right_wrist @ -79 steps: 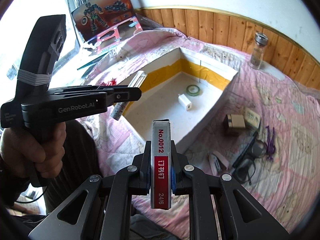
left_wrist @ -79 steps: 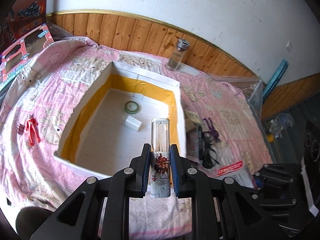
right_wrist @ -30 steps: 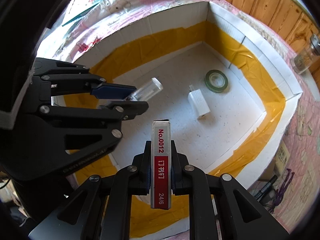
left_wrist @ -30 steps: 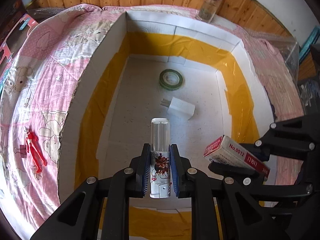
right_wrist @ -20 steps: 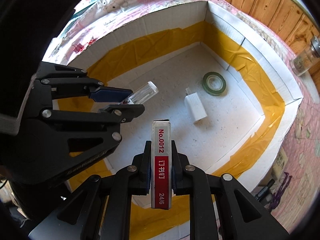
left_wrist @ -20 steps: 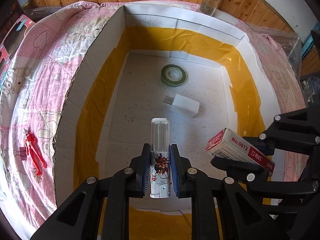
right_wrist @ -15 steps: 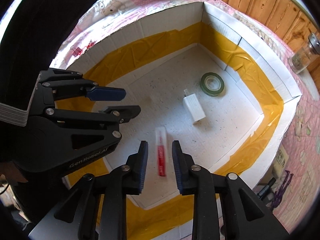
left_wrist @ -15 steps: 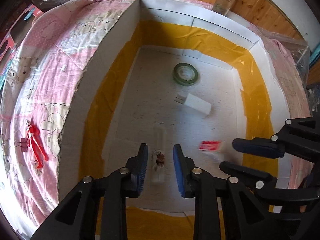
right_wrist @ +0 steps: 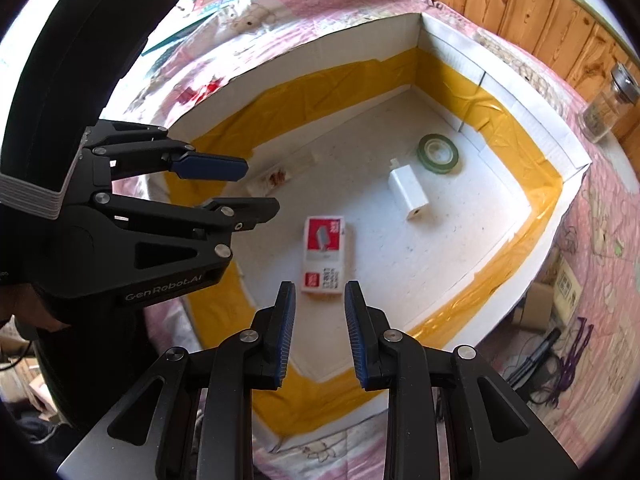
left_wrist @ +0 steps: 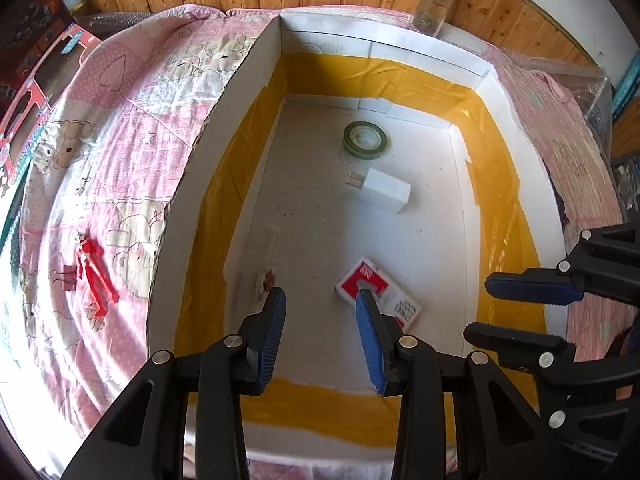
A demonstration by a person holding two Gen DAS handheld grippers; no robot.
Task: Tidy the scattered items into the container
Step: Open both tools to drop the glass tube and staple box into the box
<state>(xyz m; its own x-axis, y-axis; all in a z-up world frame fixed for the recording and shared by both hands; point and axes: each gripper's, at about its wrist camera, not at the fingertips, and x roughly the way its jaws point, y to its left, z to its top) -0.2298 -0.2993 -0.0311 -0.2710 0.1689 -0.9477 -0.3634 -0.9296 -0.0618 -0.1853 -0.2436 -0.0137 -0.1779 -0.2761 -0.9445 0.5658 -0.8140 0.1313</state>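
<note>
Left claw (left_wrist: 320, 312) and right claw (right_wrist: 319, 300) both gape wide, empty.

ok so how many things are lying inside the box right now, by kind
tape roll: 1
white charger: 1
red and white staple box: 1
clear tube: 1
total: 4 inside the box

Bright daylight, left-edge glare, fisheye warping, perhaps slight motion blur
</note>
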